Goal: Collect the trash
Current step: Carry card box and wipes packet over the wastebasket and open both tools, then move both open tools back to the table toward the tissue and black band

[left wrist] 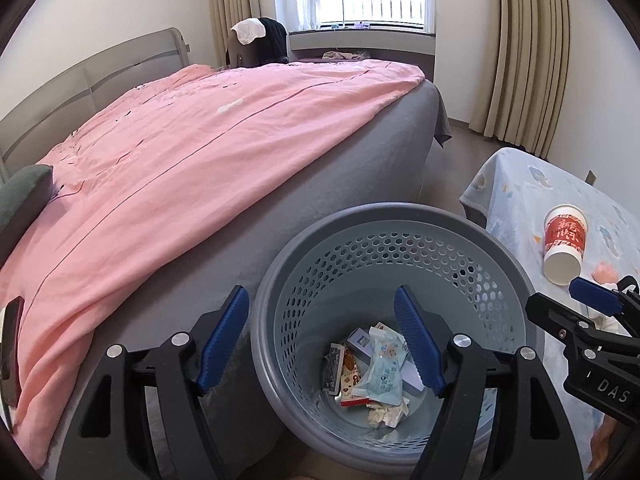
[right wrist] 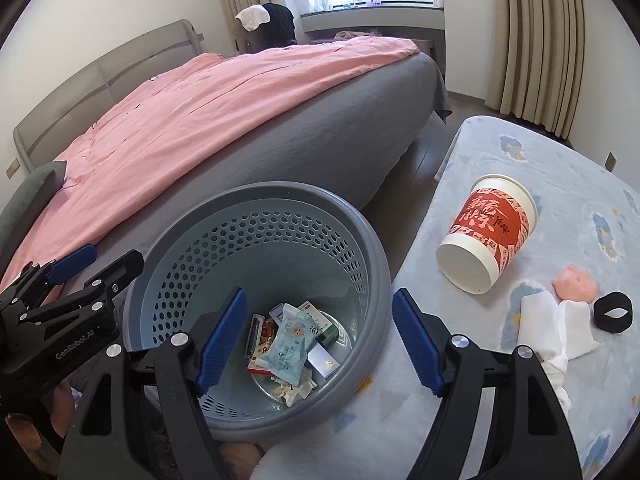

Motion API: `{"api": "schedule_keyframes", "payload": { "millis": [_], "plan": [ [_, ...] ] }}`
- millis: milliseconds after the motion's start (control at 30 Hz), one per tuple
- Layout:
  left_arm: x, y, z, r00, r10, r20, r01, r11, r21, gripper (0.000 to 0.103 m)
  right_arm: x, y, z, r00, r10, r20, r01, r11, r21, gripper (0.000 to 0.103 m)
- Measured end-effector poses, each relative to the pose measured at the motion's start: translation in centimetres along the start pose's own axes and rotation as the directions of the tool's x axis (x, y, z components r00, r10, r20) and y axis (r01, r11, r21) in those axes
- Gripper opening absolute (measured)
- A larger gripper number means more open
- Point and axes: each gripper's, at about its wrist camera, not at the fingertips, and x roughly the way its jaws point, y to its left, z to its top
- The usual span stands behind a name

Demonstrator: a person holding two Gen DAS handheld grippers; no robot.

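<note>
Hovering over the grey bin (right wrist: 256, 240), the right gripper (right wrist: 320, 344) has its jaws spread wide and empty; the left gripper (left wrist: 320, 344) is equally wide, holding nothing. Wrappers (right wrist: 286, 348) already sit at the bin's bottom. Left to collect: the red paper cup (right wrist: 486, 234) lying on its side on the blue cloth-covered table (right wrist: 520, 152), with white tissue (right wrist: 556, 324) near it. Risks here, I reckon: the cup rolls when nudged or crushes under a pinch, and the soft tissue slips free before reaching the bin.
</note>
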Motion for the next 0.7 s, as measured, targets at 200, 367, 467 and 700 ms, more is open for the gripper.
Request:
{"api": "schedule_keyframes", "payload": {
  "millis": [200,367,467,700],
  "plan": [
    [-0.4,-0.7,-0.1,1.0,-0.001,0.012,0.001,1.0,0.015,0.073,-1.1,-0.9,-0.6,0.999,-0.035,0.019,0.035,0.999,0.014,0.075],
    [-0.9,-1.6,-0.3,1.0,-0.022,0.021,0.022,0.999,0.024,0.073,-2.5,-2.7,-1.6,0.996,-0.079,0.035,0.077,0.996,0.036,0.076],
    [-1.3,-2.2,-0.4,0.999,-0.036,0.03,0.035,0.999,0.032,0.073,-3.4,-4.3,-2.1,0.993,-0.108,0.037,0.106,0.993,0.056,0.076],
    [-2.1,-4.5,-0.6,0.995,-0.092,0.027,0.091,0.995,0.051,0.073,-6.4,-9.3,-3.1,0.979,-0.195,0.055,0.187,0.974,0.131,0.078]
  ]
}}
